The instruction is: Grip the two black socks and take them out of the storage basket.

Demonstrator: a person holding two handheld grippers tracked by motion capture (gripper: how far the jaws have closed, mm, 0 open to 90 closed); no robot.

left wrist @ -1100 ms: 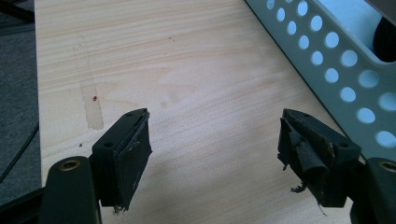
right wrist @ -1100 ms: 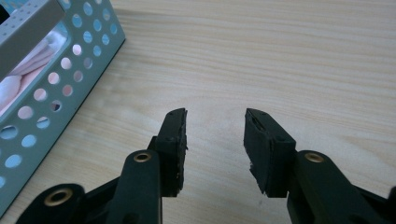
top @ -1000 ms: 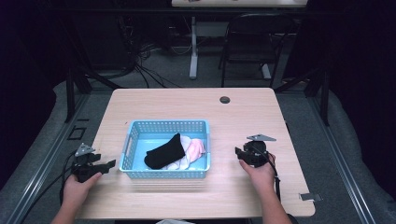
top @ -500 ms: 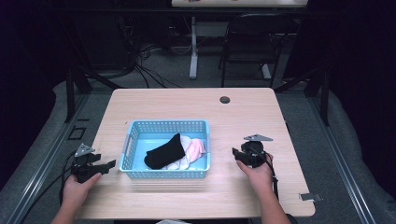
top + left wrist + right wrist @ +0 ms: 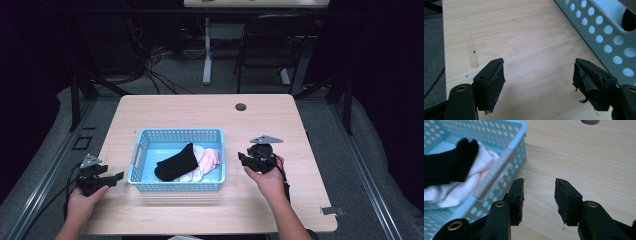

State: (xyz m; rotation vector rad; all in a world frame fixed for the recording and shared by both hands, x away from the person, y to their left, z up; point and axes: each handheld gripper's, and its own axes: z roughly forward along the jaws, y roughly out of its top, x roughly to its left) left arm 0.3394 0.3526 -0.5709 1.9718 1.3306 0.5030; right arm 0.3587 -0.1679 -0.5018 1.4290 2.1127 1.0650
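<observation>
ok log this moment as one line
left claw: open, beside basket | right claw: open, empty, near basket | black sock: in basket on pale cloths

We note a light wood-grain surface (image 5: 280,200) with a round cable grommet (image 5: 241,107) near its far edge. It stands on grey carpeted floor (image 5: 350,150). Behind it we record a black chair (image 5: 270,55), a white pedestal leg (image 5: 207,55) of a second desk and loose cables (image 5: 150,65). The room beyond is dark; black frame rails (image 5: 35,195) flank the floor.
</observation>
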